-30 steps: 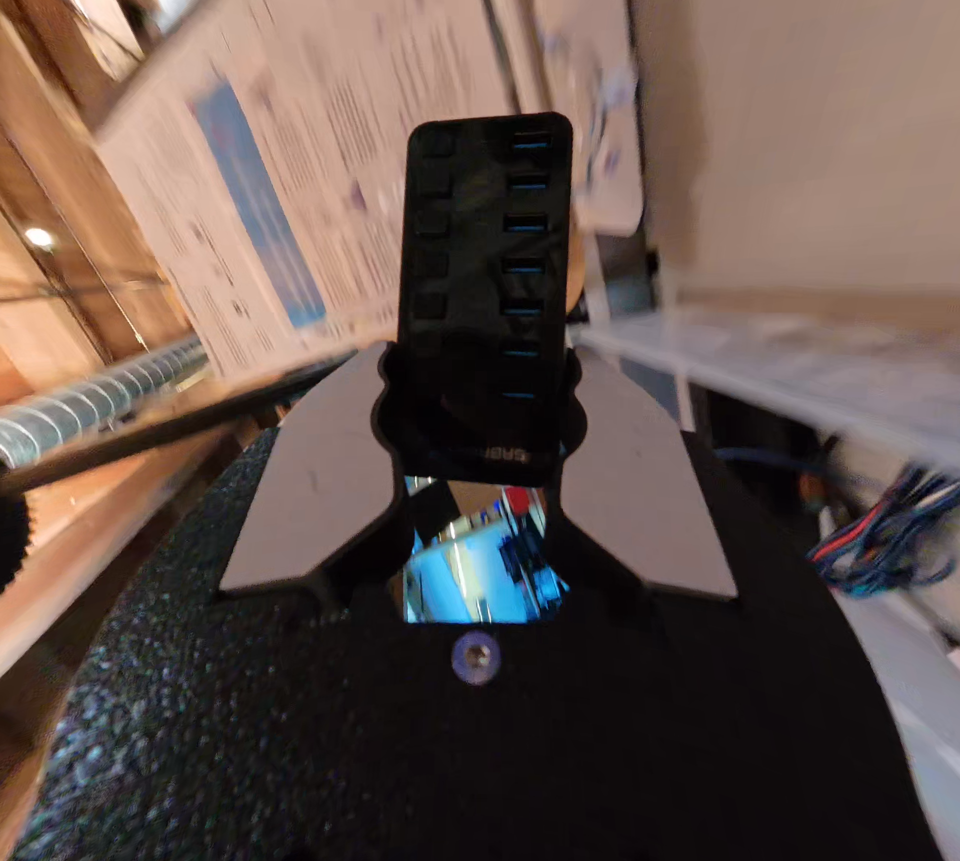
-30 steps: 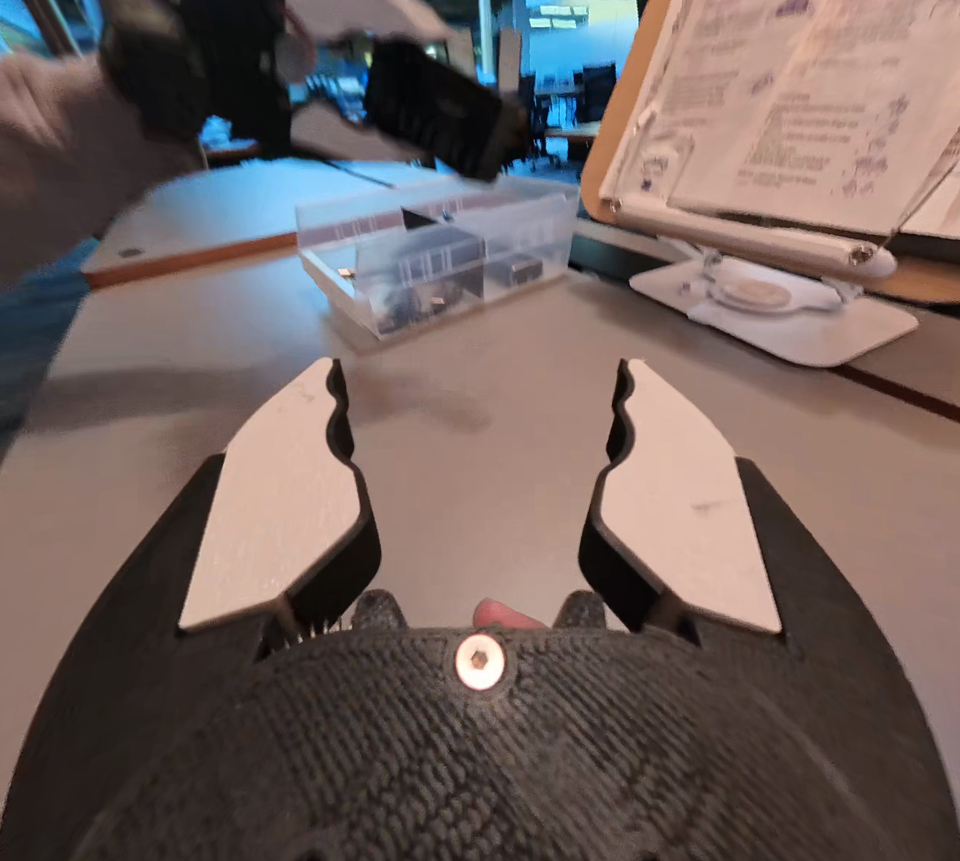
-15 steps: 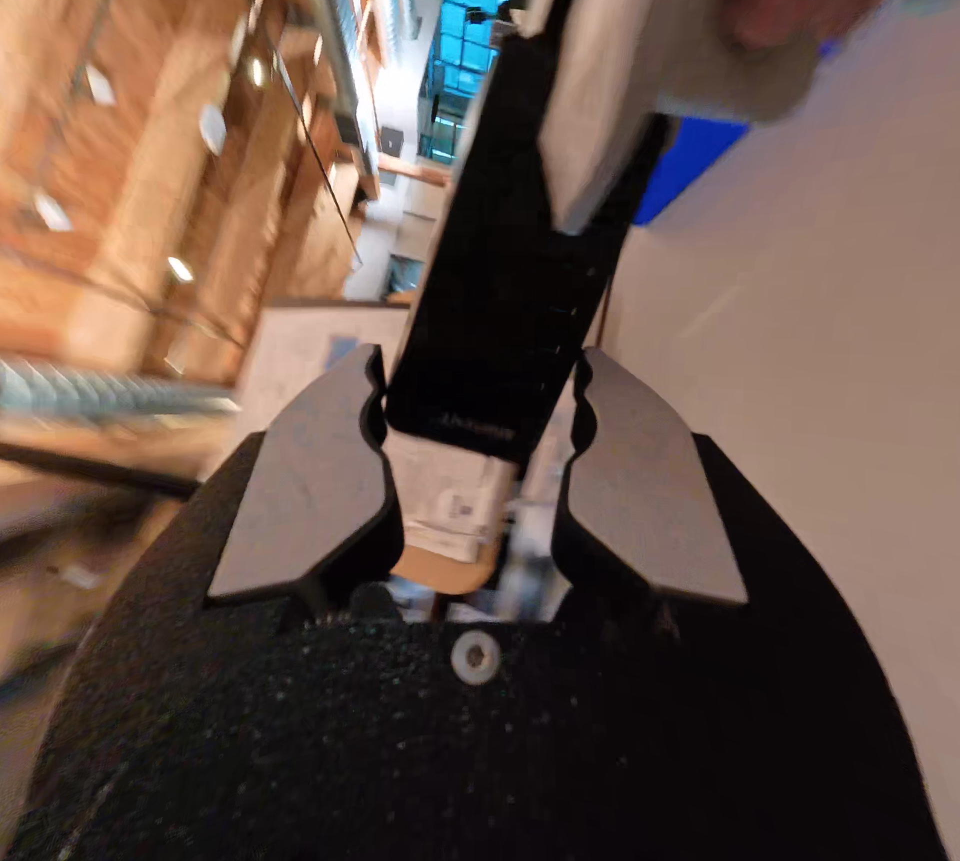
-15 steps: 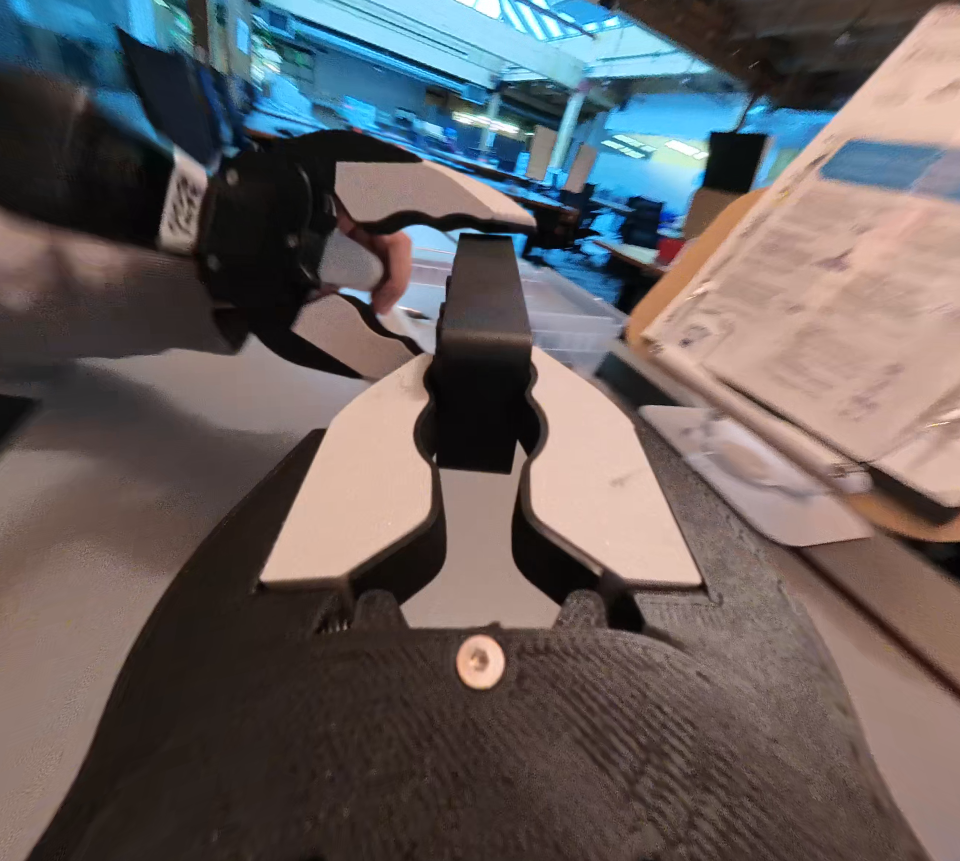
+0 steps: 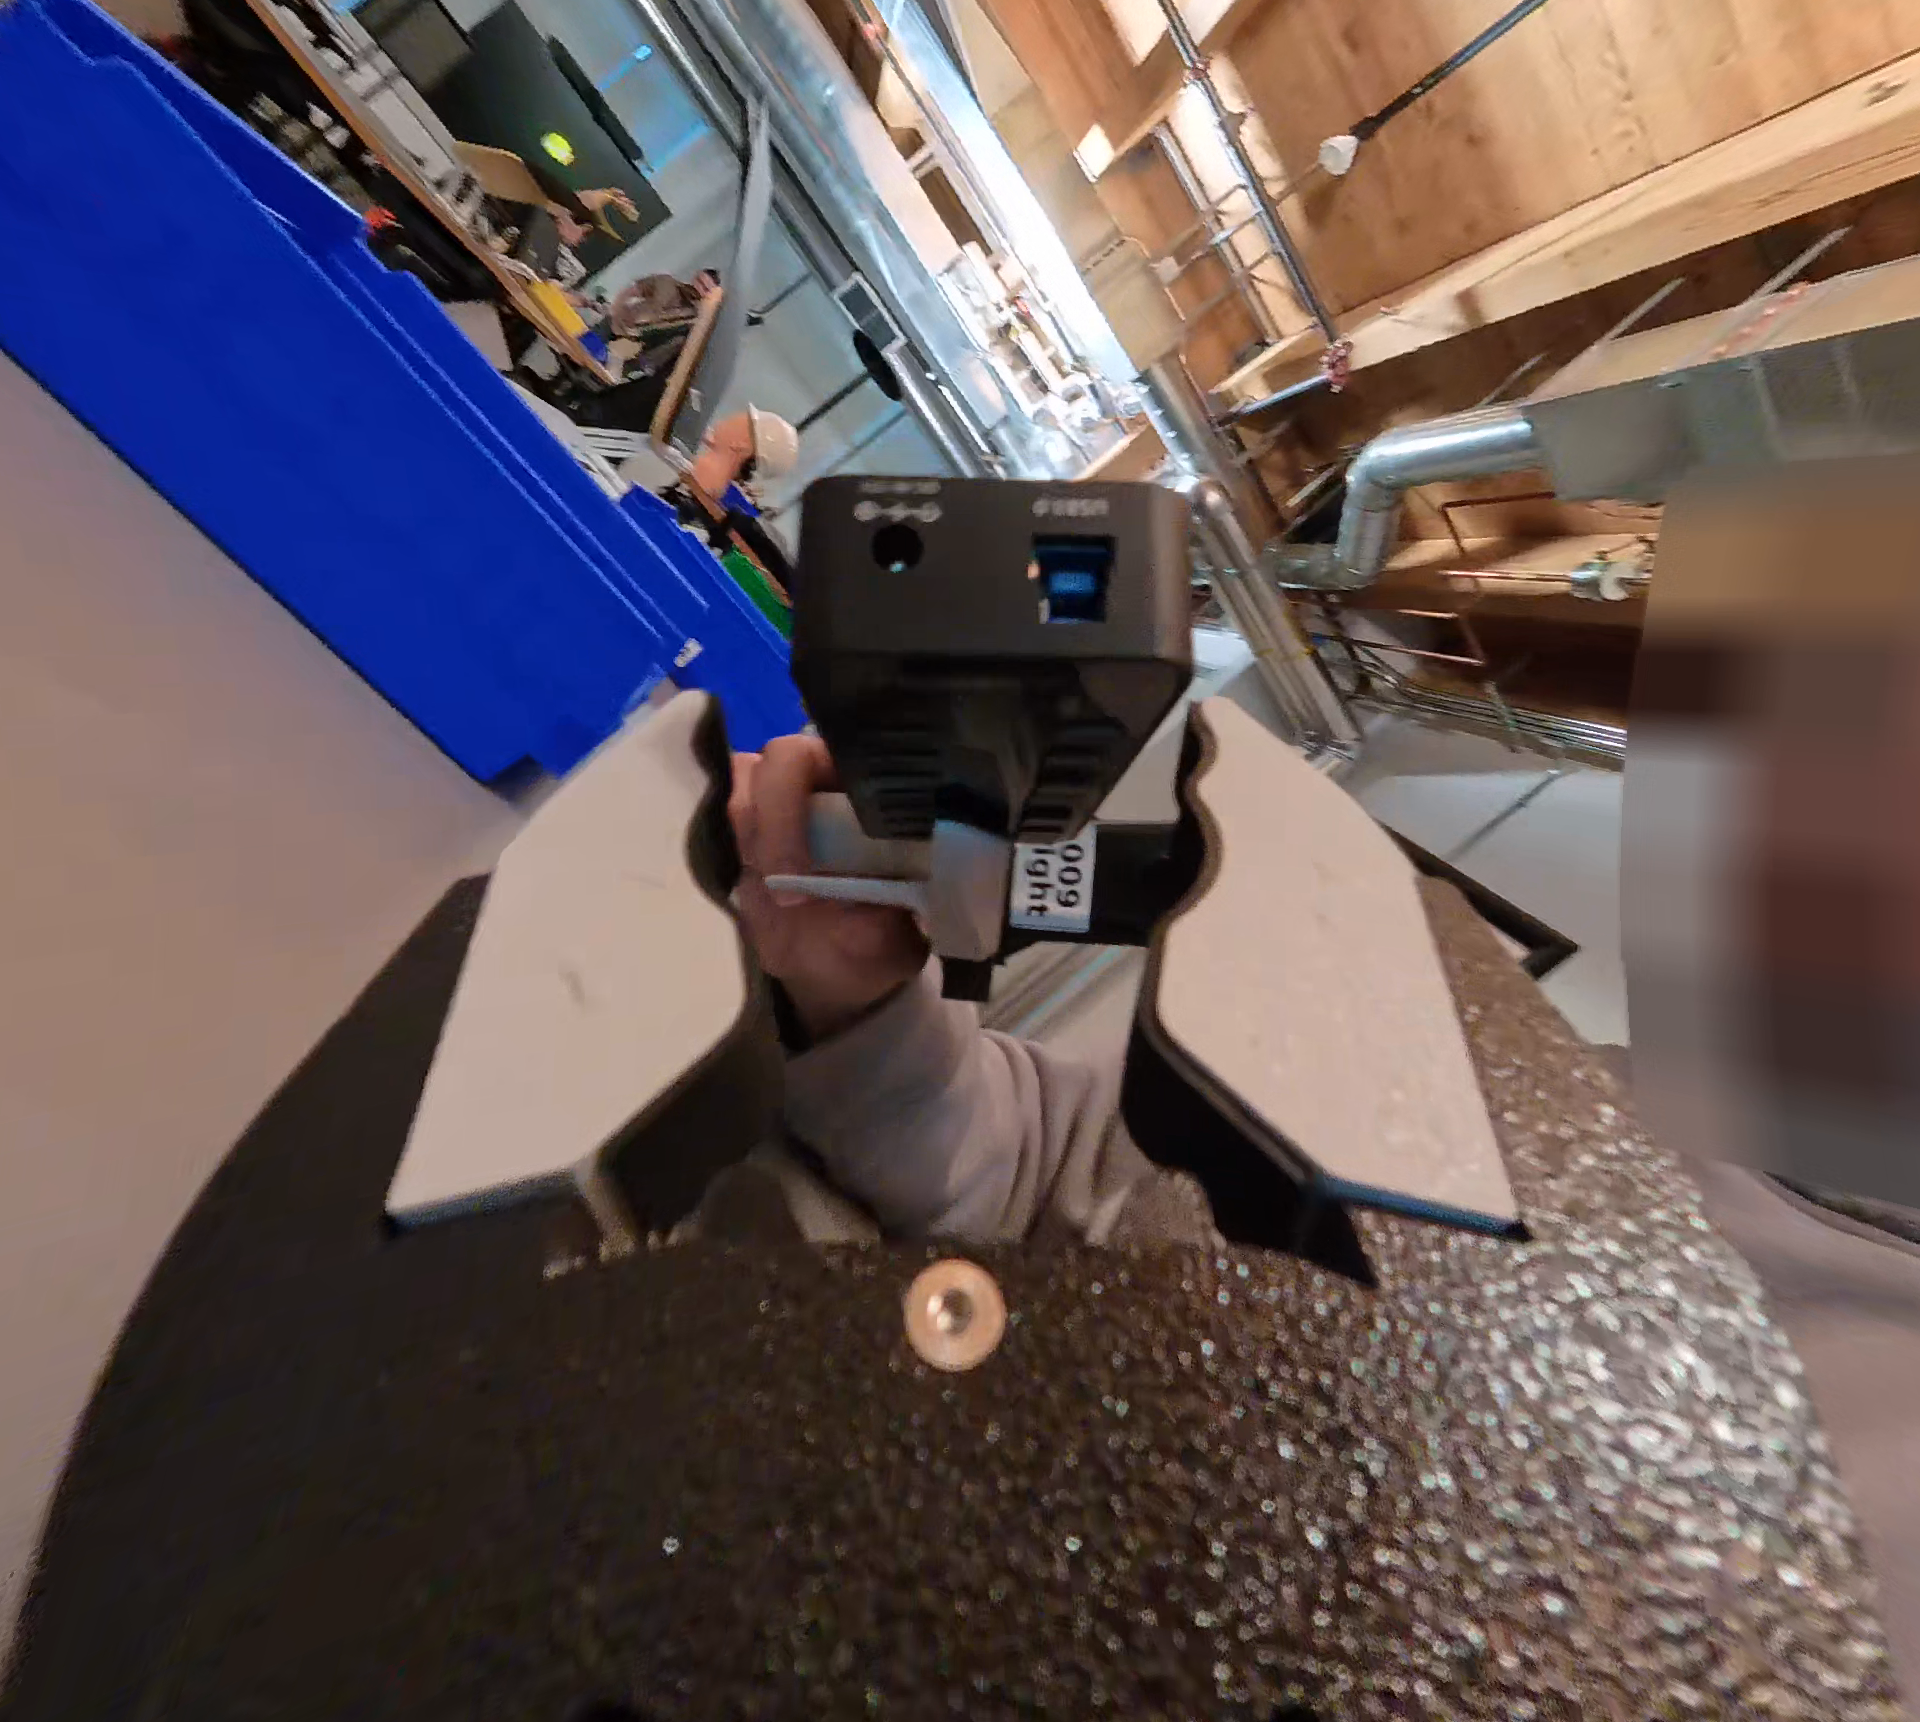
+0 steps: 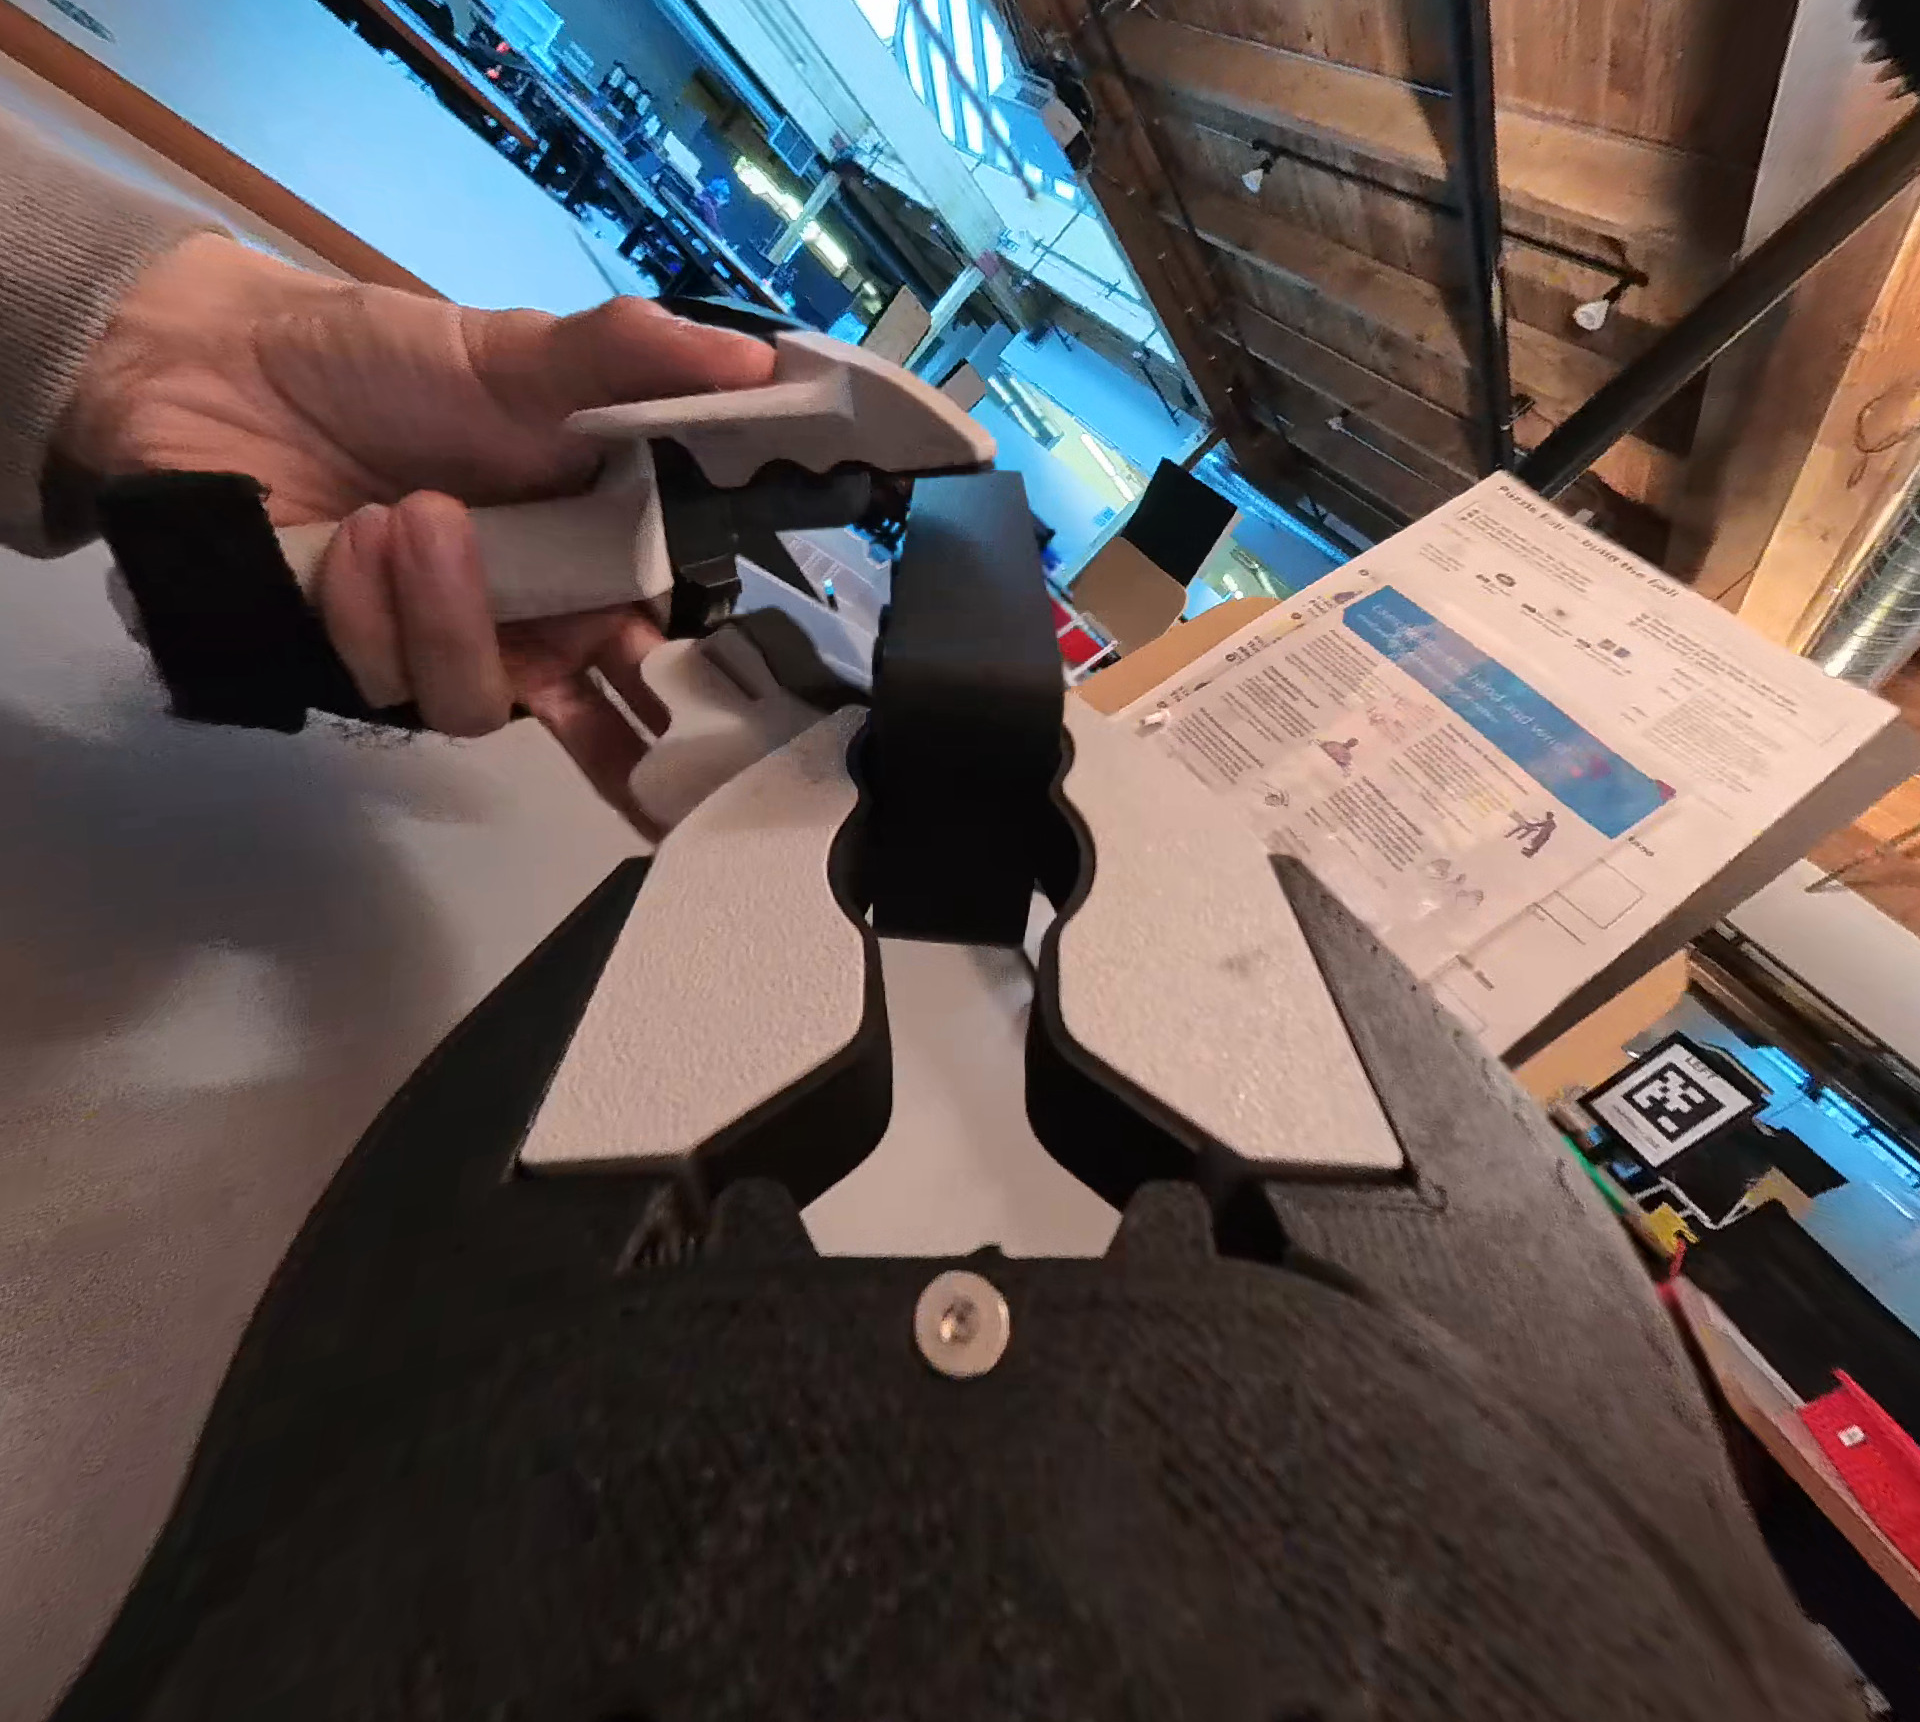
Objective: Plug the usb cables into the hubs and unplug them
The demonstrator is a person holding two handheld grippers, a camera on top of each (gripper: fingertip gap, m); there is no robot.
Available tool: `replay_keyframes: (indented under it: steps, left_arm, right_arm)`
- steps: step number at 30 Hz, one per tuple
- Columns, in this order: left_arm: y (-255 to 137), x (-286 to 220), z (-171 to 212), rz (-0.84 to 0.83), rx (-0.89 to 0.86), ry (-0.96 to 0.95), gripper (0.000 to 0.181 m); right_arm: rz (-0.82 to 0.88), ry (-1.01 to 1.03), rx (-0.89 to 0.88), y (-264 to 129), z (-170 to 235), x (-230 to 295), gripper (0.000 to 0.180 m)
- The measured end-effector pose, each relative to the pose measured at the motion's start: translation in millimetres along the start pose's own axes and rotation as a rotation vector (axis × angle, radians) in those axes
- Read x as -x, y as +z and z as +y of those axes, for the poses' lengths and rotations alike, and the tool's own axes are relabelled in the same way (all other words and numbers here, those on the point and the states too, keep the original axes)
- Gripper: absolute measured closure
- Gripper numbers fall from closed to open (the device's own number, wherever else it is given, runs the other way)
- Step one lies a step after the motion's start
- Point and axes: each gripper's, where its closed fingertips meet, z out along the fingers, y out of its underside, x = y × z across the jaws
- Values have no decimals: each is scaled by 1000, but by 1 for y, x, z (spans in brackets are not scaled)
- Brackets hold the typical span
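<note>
Hub (image 6: 961, 737), a black block, sits clamped between the closed fingers of the right hand-held gripper (image 6: 961, 825), raised well above the grey bench (image 6: 156, 945). The left hand-held gripper (image 5: 951, 799) faces the hub's end, its fingers spread wide with nothing between them; that end shows a round socket and a blue port (image 5: 1075, 579). A person's hand (image 6: 343, 446) works the left tool just beside the hub. No cable shows in either view, so plugging has not begun; this looks like the handover and positioning step. Next, I judge, the hub needs setting down or steadying while the free gripper fetches a cable plug.
</note>
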Motion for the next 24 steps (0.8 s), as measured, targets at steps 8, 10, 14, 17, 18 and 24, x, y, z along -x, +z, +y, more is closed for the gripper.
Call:
replay_keyframes:
  steps: [8, 10, 14, 17, 18, 24]
  left_arm:
    - [-4, 10, 4, -85, 27, 201, 123]
    - [-4, 10, 2, -154, 78, 371, 122]
    - [-3, 16, 6, -300, 342, 714, 123]
    - [1, 16, 22, -299, 572, 887, 123]
    - [3, 16, 28, -289, 636, 917, 123]
    - [5, 29, 45, -316, 860, 1047, 123]
  right_arm:
    - [-75, 129, 31, 0, 22, 10, 146]
    - [-115, 283, 0, 0, 20, 12, 126]
    - [-261, 574, 33, 1, 26, 20, 91]
    - [-376, 674, 64, 1, 30, 35, 89]
    - [-402, 670, 86, 0, 33, 40, 90]
    - [-412, 543, 193, -3, 48, 51, 117]
